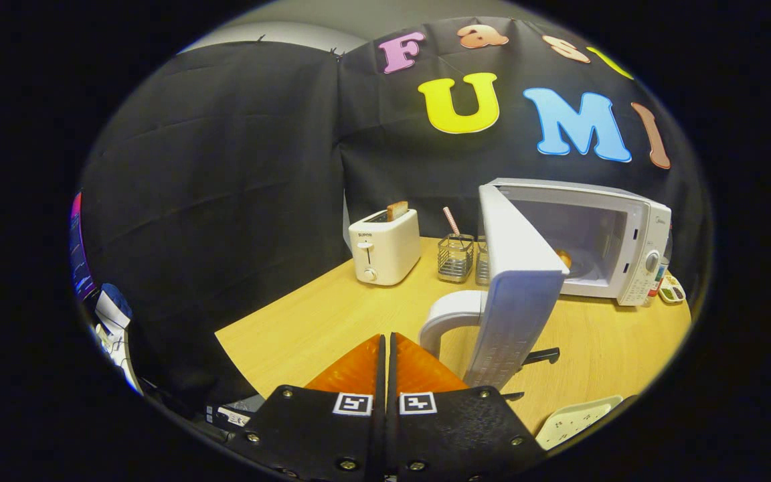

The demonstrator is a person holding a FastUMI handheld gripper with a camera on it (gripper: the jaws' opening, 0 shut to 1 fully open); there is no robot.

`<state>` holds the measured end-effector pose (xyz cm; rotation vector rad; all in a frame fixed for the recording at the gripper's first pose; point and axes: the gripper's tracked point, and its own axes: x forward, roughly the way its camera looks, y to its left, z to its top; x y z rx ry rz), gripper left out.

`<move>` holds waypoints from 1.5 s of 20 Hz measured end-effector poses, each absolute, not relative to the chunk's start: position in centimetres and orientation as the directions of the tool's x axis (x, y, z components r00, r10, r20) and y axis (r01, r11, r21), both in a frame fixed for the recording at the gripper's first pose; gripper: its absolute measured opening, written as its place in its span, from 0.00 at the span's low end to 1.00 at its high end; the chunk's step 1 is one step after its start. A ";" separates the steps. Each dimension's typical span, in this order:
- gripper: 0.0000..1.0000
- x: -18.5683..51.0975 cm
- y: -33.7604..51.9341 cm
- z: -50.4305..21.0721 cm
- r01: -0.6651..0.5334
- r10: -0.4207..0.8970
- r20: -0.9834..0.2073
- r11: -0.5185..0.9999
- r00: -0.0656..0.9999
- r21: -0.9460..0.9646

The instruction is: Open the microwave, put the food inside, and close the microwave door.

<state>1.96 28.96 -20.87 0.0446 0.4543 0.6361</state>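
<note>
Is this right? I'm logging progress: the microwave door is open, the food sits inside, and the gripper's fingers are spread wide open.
Not quite. The gripper has its fingers closed together, holding nothing, as the gripper view shows. The rest stands: the microwave door is open and the food sits inside.

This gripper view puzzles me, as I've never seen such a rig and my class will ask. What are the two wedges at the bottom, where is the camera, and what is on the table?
The camera rides on a handheld two-finger gripper and looks forward along its fingers, which are the two wedges. They are pressed together with nothing between them. Just ahead of them, to the right, stands the microwave door, swung open, with its curved handle. Beyond it is the microwave, with something small and orange, seemingly the food, inside. On the wooden table also stand a toaster holding a slice of bread, and wire holders beside it.
</note>
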 end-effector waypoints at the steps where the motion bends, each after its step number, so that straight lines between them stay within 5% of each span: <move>1: 0.01 2.3 28.2 -20.9 -0.558 0.574 -0.399 0.813 0.715 0.170; 30: 0.01 20.7 8.2 -22.1 -0.215 0.245 -0.429 0.970 0.870 0.118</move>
